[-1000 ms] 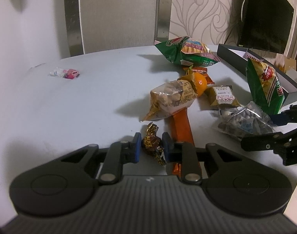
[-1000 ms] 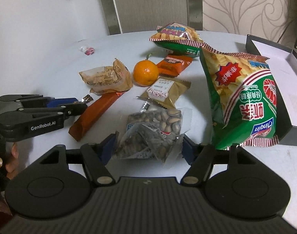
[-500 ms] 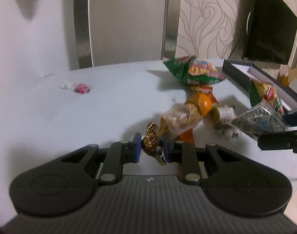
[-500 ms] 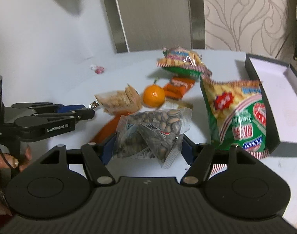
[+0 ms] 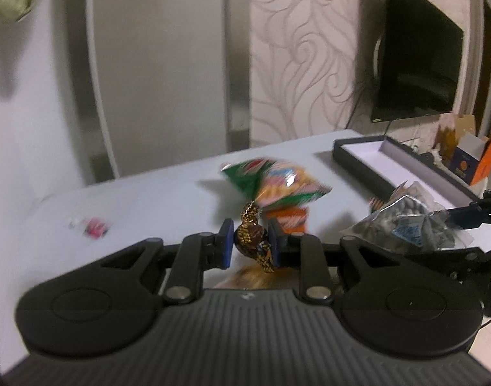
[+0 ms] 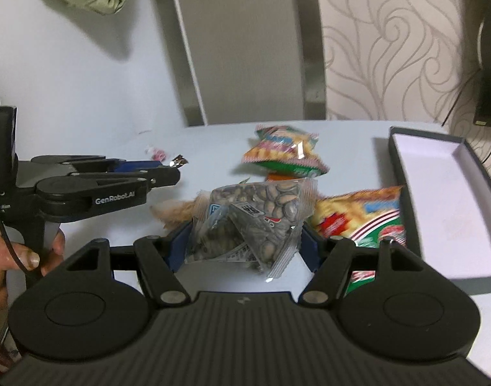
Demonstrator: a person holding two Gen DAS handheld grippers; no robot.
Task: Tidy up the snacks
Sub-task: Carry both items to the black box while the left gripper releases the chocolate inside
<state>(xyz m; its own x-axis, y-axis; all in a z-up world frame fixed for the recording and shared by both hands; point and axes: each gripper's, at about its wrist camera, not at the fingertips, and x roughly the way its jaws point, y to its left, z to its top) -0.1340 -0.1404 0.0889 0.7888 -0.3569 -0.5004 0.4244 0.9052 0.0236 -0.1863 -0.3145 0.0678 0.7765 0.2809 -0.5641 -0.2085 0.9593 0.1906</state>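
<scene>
My left gripper [image 5: 250,246] is shut on a gold-and-brown wrapped candy [image 5: 251,241] and holds it above the white table [image 5: 155,199]. My right gripper [image 6: 247,244] is shut on a clear bag of sunflower seeds [image 6: 251,222], lifted off the table; that bag also shows in the left wrist view [image 5: 406,228]. The left gripper shows in the right wrist view [image 6: 168,169] at the left. An open dark box with a white inside [image 6: 445,199] lies at the right. A green snack bag [image 6: 284,149] lies mid-table and a larger green bag [image 6: 364,218] leans against the box.
A small pink candy [image 5: 95,225] lies at the table's left side. An orange packet [image 5: 288,218] sits under the far green bag [image 5: 277,183]. A tan snack bag [image 6: 177,209] lies behind the seed bag. A black TV [image 5: 419,64] hangs at the right wall.
Both grippers have risen higher above the table with their loads held. The views tilted up, so the table items sit lower and farther away.
</scene>
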